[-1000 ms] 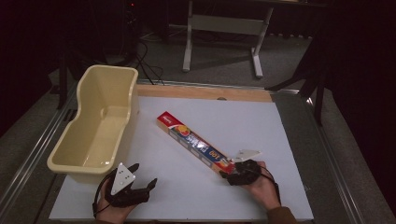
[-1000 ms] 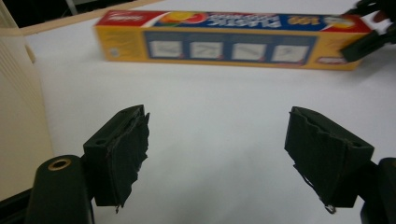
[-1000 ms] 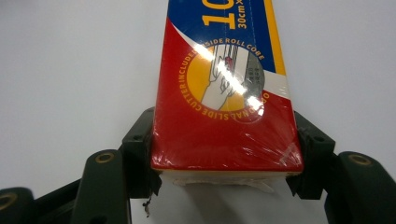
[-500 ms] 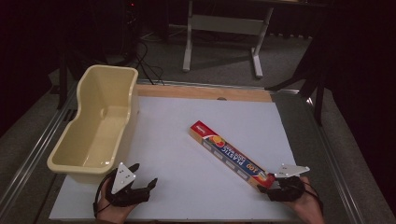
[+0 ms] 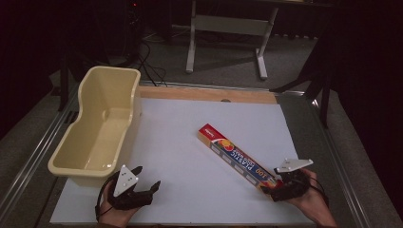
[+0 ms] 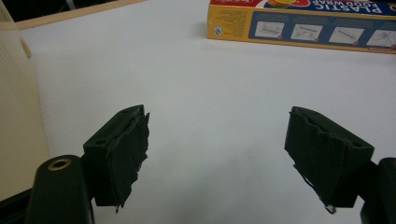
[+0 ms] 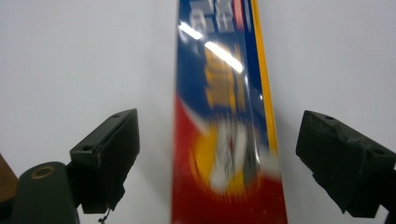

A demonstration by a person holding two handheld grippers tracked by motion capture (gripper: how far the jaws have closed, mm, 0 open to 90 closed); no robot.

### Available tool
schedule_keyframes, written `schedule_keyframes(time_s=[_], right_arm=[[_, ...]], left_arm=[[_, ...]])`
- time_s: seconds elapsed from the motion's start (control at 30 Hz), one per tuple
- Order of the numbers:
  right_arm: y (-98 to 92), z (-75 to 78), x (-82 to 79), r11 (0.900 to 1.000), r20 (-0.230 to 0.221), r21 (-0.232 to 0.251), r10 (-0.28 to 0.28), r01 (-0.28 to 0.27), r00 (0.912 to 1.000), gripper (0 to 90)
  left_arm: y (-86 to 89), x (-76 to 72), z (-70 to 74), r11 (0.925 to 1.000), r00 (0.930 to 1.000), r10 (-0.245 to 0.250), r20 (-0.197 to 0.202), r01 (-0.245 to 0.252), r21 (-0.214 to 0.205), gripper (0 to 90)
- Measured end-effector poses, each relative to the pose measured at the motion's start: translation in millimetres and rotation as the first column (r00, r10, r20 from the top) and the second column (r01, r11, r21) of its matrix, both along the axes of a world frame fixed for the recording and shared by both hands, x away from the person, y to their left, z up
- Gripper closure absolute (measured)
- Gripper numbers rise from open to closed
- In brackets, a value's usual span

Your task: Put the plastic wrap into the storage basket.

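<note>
Right claw [image 5: 280, 186] is just springing wide, straddling the plastic wrap box [image 5: 237, 159] ungripped on the tabletop [image 5: 180, 137], while left claw [image 5: 142, 183] is gaping empty.

The plastic wrap box [image 7: 224, 121] is motion-blurred in the right gripper view, its print unreadable, both ends cut off.

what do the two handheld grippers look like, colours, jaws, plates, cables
Both are black. The left gripper and right gripper each carry a pale grey three-cornered plate on top, and a thin black cable loops from each body. Up close, each has two blocky black jaws; the left one's pads are wrapped in ragged black tape. No sleeves are visible.
</note>
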State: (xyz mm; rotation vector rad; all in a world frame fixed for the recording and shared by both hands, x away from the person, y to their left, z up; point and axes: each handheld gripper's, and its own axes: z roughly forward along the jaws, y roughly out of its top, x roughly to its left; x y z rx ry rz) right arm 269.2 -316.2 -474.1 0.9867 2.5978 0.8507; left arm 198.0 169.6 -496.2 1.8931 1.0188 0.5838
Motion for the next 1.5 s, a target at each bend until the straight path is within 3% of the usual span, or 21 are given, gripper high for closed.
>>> schedule_keyframes(time_s=[0.13, 0.3, 0.43, 0.57, 0.63, 0.8, 0.97, 1.07, 1.17, 1.23, 1.37, 1.5], right_arm=[[30.0, 15.6, 19.5, 0.9983, -0.006, -0.052, 0.026, -0.027, 0.9996, 14.1], [68.7, 22.8, 48.5, 0.9865, -0.047, -0.152, 0.054, -0.061, 0.9974, 15.0], [89.3, 16.9, 75.1, 0.9724, -0.121, -0.225, 0.033, -0.060, 0.9921, 16.4], [99.6, 9.8, 89.6, 0.9687, -0.167, -0.239, 0.028, -0.068, 0.9855, 18.0], [107.3, 1.5, 99.4, 0.9623, -0.198, -0.263, 0.017, -0.070, 0.9801, 18.2], [118.2, -11.2, 111.9, 0.9508, -0.251, -0.296, 0.015, -0.091, 0.9680, 21.5], [127.4, -19.2, 121.8, 0.9388, -0.303, -0.324, 0.015, -0.118, 0.9529, 35.0], [130.3, -22.0, 125.8, 0.9351, -0.328, -0.333, 0.005, -0.121, 0.9446, 36.0], [133.1, -22.1, 128.2, 0.9212, -0.345, -0.365, 0.001, -0.135, 0.9384, 37.6], [135.5, -21.8, 129.3, 0.9173, -0.361, -0.382, -0.037, -0.111, 0.9318, 38.7], [140.0, -20.5, 131.7, 0.9005, -0.380, -0.421, -0.068, -0.108, 0.9225, 39.6], [142.0, -20.1, 133.2, 0.8944, -0.390, -0.435, -0.081, -0.106, 0.9171, 39.9]], left_arm=[[-0.1, -0.2, 0.2, 1.0000, 1.0000, -0.001, 0.001, 0.001, -0.003, 21.3], [0.5, -0.2, 0.4, 1.0000, 1.0000, -0.001, -0.001, 0.001, -0.007, 21.3], [0.4, -0.2, 0.4, 1.0000, 1.0000, -0.005, -0.001, 0.005, -0.006, 21.3], [0.5, -0.1, 0.3, 1.0000, 1.0000, -0.005, -0.002, 0.005, -0.006, 21.3], [0.3, 0.0, 0.3, 1.0000, 1.0000, -0.005, -0.002, 0.005, -0.004, 21.3], [-0.6, 0.0, 0.1, 1.0000, 1.0000, -0.006, -0.002, 0.006, -0.004, 21.3], [0.1, 0.1, 0.3, 1.0000, 1.0000, -0.005, -0.003, 0.005, -0.004, 21.2], [-0.3, -0.3, 0.6, 1.0000, 1.0000, -0.008, -0.002, 0.008, -0.004, 21.2], [-0.6, -0.3, 0.6, 1.0000, 1.0000, -0.008, -0.002, 0.008, -0.004, 21.2], [-0.5, -0.4, 0.5, 1.0000, 1.0000, -0.009, -0.002, 0.009, -0.005, 21.2], [-0.4, -0.4, 0.4, 1.0000, 1.0000, -0.007, -0.002, 0.007, -0.006, 21.2], [-0.5, -0.2, 0.2, 1.0000, 1.0000, -0.006, -0.003, 0.006, -0.007, 21.2]])
